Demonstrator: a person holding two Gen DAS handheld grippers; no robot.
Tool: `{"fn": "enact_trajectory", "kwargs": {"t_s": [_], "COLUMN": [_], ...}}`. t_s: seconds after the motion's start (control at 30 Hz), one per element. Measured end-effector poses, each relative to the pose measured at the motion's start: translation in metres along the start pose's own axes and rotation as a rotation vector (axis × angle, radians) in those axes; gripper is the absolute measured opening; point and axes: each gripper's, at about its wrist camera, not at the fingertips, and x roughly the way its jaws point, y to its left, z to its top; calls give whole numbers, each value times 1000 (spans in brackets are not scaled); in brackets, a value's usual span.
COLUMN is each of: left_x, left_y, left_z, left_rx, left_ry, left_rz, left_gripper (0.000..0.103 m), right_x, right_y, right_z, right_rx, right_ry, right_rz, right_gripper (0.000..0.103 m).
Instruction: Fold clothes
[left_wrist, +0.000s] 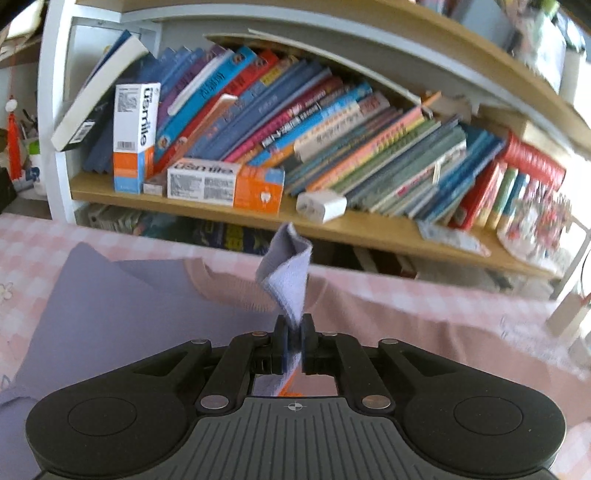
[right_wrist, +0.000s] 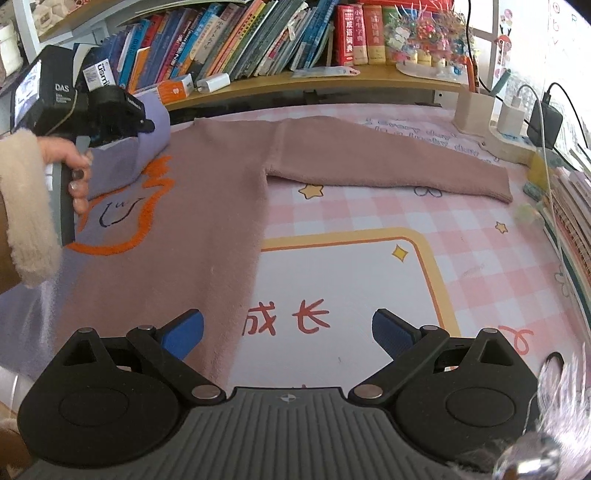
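Your left tongs (left_wrist: 293, 338) are clamped on a lilac fold of the sweater (right_wrist: 207, 192), lifted over its chest; the rest lies flat on the pink checked bench (right_wrist: 388, 206), one sleeve (right_wrist: 391, 162) stretched toward the power adapters (right_wrist: 532, 114). Your right tongs (right_wrist: 288, 332) hang spread apart above the hem edge, gripping nothing. Just behind: bookshelf (left_wrist: 258, 218) with leaning books (left_wrist: 332, 133), toothpaste boxes (left_wrist: 221, 182), and a white charger (left_wrist: 321, 205).
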Motion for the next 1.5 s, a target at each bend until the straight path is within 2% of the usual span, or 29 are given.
{"fn": "enact_trajectory", "kwargs": {"t_s": [0.03,0.07,0.1,0.17,0.2,0.27,0.5,0.63,0.87,1.0,1.1,1.3,1.5], "left_x": [3,5,7,5,1,-13,-76,-114,-174,-189,-195,-207,-197], "left_y": [-1,-2,-3,-4,-4,1,32,62,118,129,136,154,169], "left_z": [-1,-2,-3,-5,-7,-9,-23,-44,-89,-105,-111,-120,-115], "left_rx": [12,16,19,25,33,45,57,51,-25,-70,-114,-125,-110], "left_ry": [15,36,57,79,77,61,10,12,78,101,104,96,126], "left_rz": [4,1,-3,-37,-54,-72,-64,55,233,303,321,384,394], "left_gripper": [14,24,40,57,60,61,63,63,63,63,63,63,63], "right_x": [0,-1,-1,-3,-4,-6,-5,0,8,13,17,17,18], "right_y": [1,1,2,3,4,5,9,16,24,26,31,36,33], "right_z": [0,0,0,0,1,1,5,8,10,12,12,6,3], "right_rx": [-1,-2,-3,-5,-6,-8,-1,-16,-28,-17,-27,-53,-13], "right_ry": [1,3,3,-7,-12,-21,-35,-30,-10,9,22,40,54], "right_rz": [1,2,3,3,4,4,28,54,79,82,84,87,57], "right_gripper": [98,98,98,98,98,98,98,98,98,98,98,95,81]}}
